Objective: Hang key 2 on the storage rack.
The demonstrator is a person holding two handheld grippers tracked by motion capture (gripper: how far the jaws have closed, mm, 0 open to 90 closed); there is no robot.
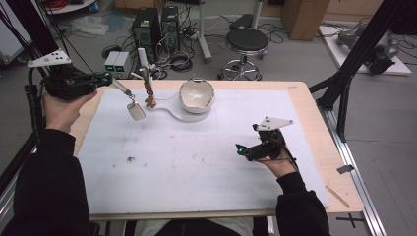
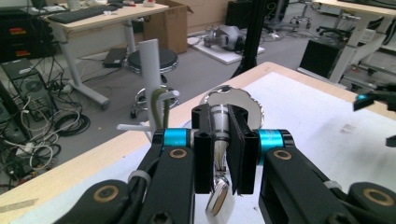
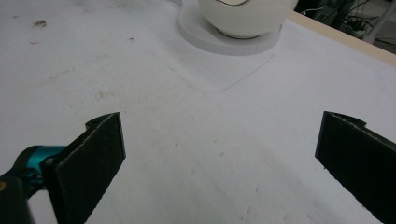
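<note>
My left claw (image 2: 223, 161) is clamped on the handle of a metal spoon (image 2: 219, 198); the two black pads press it from both sides, and the shiny handle runs up between them while the bowl of the spoon hangs below them, tilted down. From above, that claw (image 1: 109, 79) sits near the far left corner of the table, held up off the white mat (image 1: 196, 162), and the spoon (image 1: 133, 107) slopes away from it, down and to the right, its bowl end just above the mat.

Just past the spoon's tip stands a small holder (image 1: 146, 83) with a brown piece at its foot, and straight ahead of my left claw, beyond the spoon, is the white bowl (image 2: 236, 100) on its round white base. In the high view the bowl (image 1: 196, 96) is tipped, its opening facing the camera.

My right claw (image 3: 219, 154) stands wide apart with nothing between the pads, low over the bare mat. The bowl (image 3: 245, 16) and its base (image 3: 224, 39) lie well ahead of it. From above, this claw (image 1: 242, 148) is at the near right part of the mat, well apart from the spoon.
</note>
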